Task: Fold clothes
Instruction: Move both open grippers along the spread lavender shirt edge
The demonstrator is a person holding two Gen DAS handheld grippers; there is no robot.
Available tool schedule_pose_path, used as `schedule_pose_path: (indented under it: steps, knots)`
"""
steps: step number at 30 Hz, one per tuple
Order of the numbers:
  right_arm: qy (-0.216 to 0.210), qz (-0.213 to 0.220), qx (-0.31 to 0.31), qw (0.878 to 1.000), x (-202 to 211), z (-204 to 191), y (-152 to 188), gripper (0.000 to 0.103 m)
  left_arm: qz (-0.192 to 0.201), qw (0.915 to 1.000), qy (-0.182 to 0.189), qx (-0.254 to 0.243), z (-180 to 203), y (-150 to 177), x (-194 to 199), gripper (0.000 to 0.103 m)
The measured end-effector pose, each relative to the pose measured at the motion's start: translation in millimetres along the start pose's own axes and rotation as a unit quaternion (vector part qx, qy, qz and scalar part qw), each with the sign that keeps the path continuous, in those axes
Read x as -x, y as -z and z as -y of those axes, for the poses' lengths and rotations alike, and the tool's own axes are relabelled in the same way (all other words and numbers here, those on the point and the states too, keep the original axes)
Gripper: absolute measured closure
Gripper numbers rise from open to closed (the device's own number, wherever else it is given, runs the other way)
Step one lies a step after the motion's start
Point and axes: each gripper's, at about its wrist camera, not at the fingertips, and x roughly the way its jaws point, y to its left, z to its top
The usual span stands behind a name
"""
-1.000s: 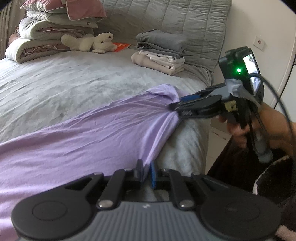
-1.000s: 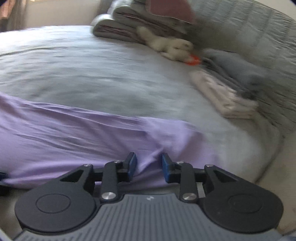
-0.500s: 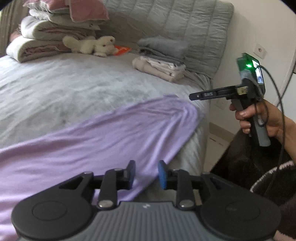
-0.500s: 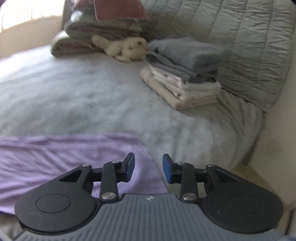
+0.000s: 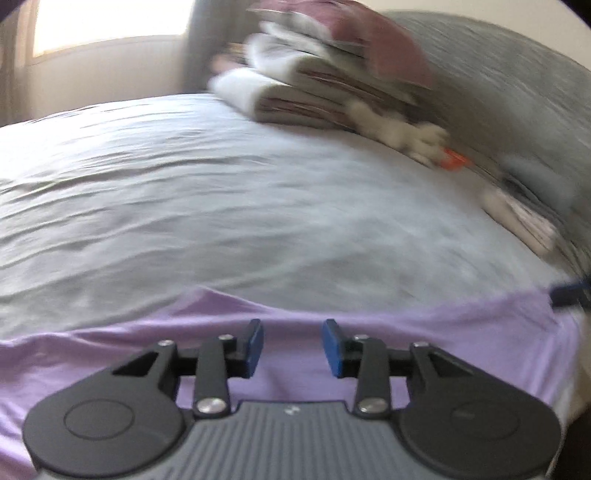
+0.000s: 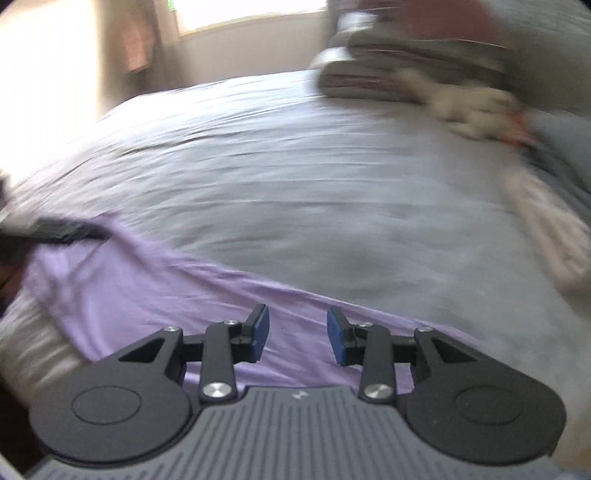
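Observation:
A lilac garment point(image 5: 461, 332) lies flat along the near edge of the grey bed point(image 5: 221, 206); it also shows in the right wrist view point(image 6: 147, 295). My left gripper point(image 5: 292, 347) is open and empty just above the garment. My right gripper point(image 6: 297, 334) is open and empty above the same garment. The tip of the right gripper shows at the far right of the left wrist view point(image 5: 569, 293). The left gripper's fingers point(image 6: 70, 232) show at the left of the right wrist view, at the garment's far end. Both views are motion-blurred.
A stack of folded bedding point(image 5: 325, 85) and a white soft toy point(image 5: 402, 133) sit at the head of the bed. Folded clothes point(image 5: 524, 218) lie at the right by the quilted grey headboard point(image 5: 517, 92). A window point(image 6: 243, 11) is behind the bed.
Both grippers let go of the lilac garment, which now lies flat on the bed. Both views have swung left towards the window, and the grippers hang over the garment's near edge.

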Motion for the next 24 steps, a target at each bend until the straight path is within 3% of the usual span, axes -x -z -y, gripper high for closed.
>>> schedule_pose_path:
  steps: [5, 13, 17, 19, 24]
  knots:
    - [-0.074, -0.027, 0.077, 0.994, -37.8, -35.0, -28.0, 0.066, 0.007, 0.9989, -0.035, 0.03, -25.6, -11.6, -8.1, 0.065]
    - [-0.097, -0.07, 0.115, 0.986, -86.2, -43.6, -36.1, 0.066, -0.012, 0.9983, -0.023, 0.053, -43.4, -13.1, -28.6, 0.066]
    - [-0.101, -0.077, 0.129, 0.983, -90.1, -39.9, -30.4, 0.083, -0.013, 0.9983, -0.021, 0.052, -45.4, -12.8, -32.1, 0.069]
    - [-0.104, -0.077, 0.129, 0.983, -89.5, -36.3, -29.1, 0.086, -0.013, 0.9982, -0.018, 0.056, -47.5, -13.0, -32.6, 0.07]
    - [-0.107, -0.074, 0.131, 0.983, -86.8, -31.9, -24.8, 0.099, -0.019, 0.9988, -0.015, 0.042, -43.8, -12.0, -32.2, 0.098]
